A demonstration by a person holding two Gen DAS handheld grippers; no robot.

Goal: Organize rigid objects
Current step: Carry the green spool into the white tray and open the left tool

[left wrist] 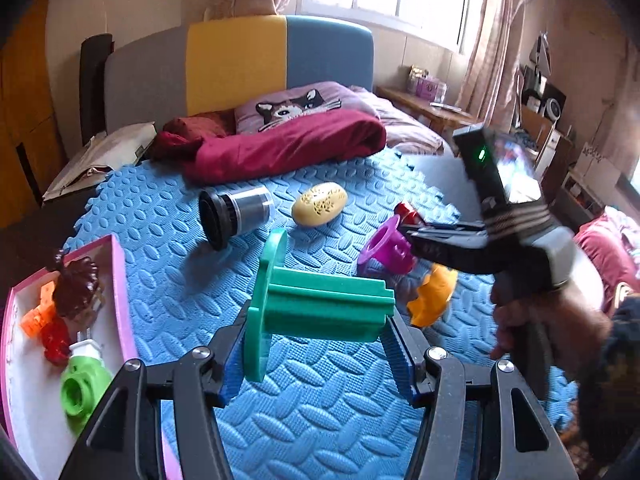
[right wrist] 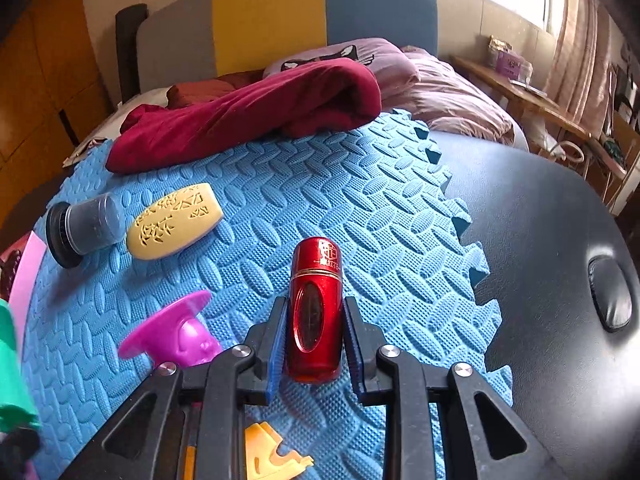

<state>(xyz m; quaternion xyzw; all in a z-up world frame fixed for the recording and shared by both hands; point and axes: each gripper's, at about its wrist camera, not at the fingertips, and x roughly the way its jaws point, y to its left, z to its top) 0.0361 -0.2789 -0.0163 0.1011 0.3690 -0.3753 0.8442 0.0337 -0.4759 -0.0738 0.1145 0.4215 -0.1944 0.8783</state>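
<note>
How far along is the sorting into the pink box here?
Done: several small toys lie in the pink box. In hand: left gripper holds the green spool; right gripper is shut on the red bottle. Left: purple piece, cream case, grey jar, orange piece.

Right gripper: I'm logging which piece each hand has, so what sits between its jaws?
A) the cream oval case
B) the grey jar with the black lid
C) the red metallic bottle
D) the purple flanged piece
C: in the right wrist view the right gripper has its blue pads pressed on both sides of the red metallic bottle, while the other pieces lie apart on the blue foam mat.
</note>
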